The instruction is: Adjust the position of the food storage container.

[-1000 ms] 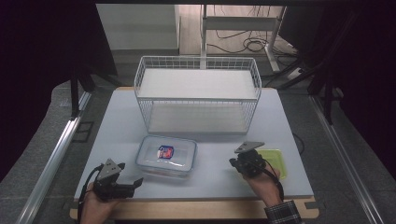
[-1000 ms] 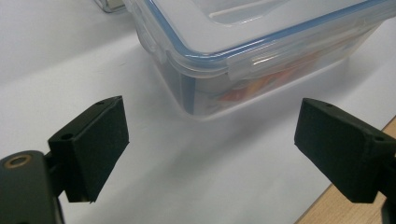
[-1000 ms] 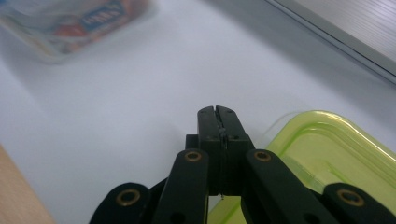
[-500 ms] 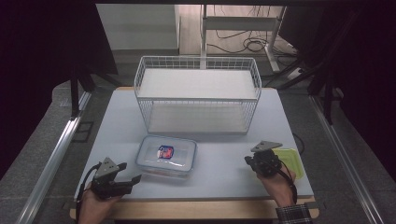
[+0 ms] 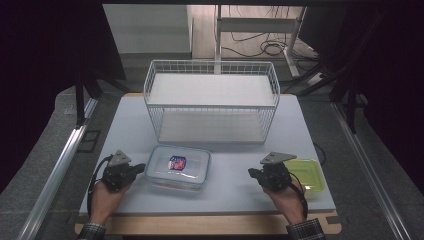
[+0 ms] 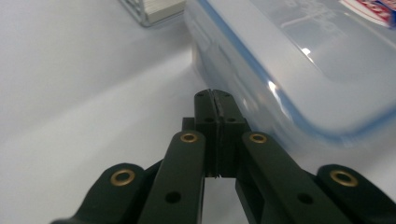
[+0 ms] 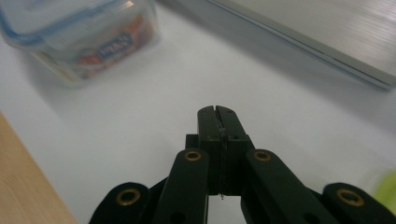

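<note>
Fingers of left gripper closed, empty, beside clear lidded food container, frame centre. Right gripper closed, empty. White wire basket above; green lid lower right; matte white bench.

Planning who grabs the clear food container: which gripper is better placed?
Left, probably. The left gripper, shut, sits right beside the clear food container; the right gripper, also shut, is farther off, nearer the green lid.
</note>
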A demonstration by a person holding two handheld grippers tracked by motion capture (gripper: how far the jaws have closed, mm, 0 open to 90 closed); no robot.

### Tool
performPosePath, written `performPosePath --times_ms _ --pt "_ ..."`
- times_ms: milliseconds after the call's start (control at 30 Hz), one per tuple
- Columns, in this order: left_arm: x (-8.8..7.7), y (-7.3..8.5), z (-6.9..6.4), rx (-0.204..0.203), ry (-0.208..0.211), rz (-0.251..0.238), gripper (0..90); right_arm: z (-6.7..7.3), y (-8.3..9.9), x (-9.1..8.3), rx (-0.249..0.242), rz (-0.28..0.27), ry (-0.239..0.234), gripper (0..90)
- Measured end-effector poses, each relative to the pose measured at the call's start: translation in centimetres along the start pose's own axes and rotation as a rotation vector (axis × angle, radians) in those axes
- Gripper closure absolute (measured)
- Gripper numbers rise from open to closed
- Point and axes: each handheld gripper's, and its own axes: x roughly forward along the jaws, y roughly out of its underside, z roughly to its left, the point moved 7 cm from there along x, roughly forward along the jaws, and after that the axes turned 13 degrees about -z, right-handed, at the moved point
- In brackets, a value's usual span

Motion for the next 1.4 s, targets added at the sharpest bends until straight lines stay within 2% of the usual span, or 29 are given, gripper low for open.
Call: performPosePath --times_ms 67,133,200,333,500,667,967,1067,1100,1167,1200,1233,1300,1333,1400 --pt "0.7 0.0 0.0 0.023 -0.019 0.021 90.0 0.5 -0.3 0.3 -0.009 -0.01 -0.004 89.4" --pt "0.7 -0.2 0.1 0.003 -0.006 0.012 90.0 1.2 -0.4 1.0 -0.015 -0.006 -0.016 89.4" --pt "0.7 -0.2 -0.2 0.0 0.009 0.016 90.0 1.3 -0.3 1.2 -0.015 -0.001 -0.019 89.4" --pt "1.1 -0.4 -1.4 0.022 0.032 0.021 90.0 1.8 -0.2 2.0 -0.013 0.012 -0.031 89.4" --pt "1.6 -0.7 -3.7 0.046 0.083 0.027 90.0 2.2 0.1 2.6 -0.014 0.025 -0.041 89.2" --pt "1.9 -0.9 -5.5 0.06 0.12 0.027 90.0 2.2 0.6 2.7 -0.012 0.042 -0.039 89.2" --pt "2.4 -1.2 -7.7 0.063 0.169 0.026 90.0 1.8 0.8 2.5 -0.004 0.05 -0.026 87.8" --pt "2.5 -1.2 -7.9 0.076 0.179 0.033 90.0 1.6 0.9 2.4 -0.013 0.055 -0.02 87.4" --pt "2.4 -1.2 -7.8 0.07 0.189 0.035 90.0 1.5 1.0 2.4 -0.017 0.054 -0.016 87.3" --pt "2.1 -1.3 -7.4 0.049 0.175 0.024 89.8 1.3 1.1 2.2 -0.021 0.059 -0.008 86.6" --pt "2.0 -1.3 -7.0 0.048 0.162 0.02 86.6 1.2 1.1 2.1 -0.019 0.052 -0.002 85.0" --pt "1.6 -1.3 -6.4 0.032 0.139 0.007 75.0 0.9 1.0 1.8 -0.019 0.044 0.01 80.5" --pt "1.4 -1.2 -6.1 0.022 0.133 0.001 65.6 0.6 1.0 1.6 -0.016 0.036 0.019 76.8" --pt "1.3 -1.2 -5.9 0.014 0.128 -0.003 65.6 0.6 1.0 1.6 -0.016 0.036 0.019 76.8" --pt "1.0 -1.2 -5.5 0.005 0.12 -0.014 52.3 0.4 0.9 1.4 -0.01 0.022 0.026 70.4"
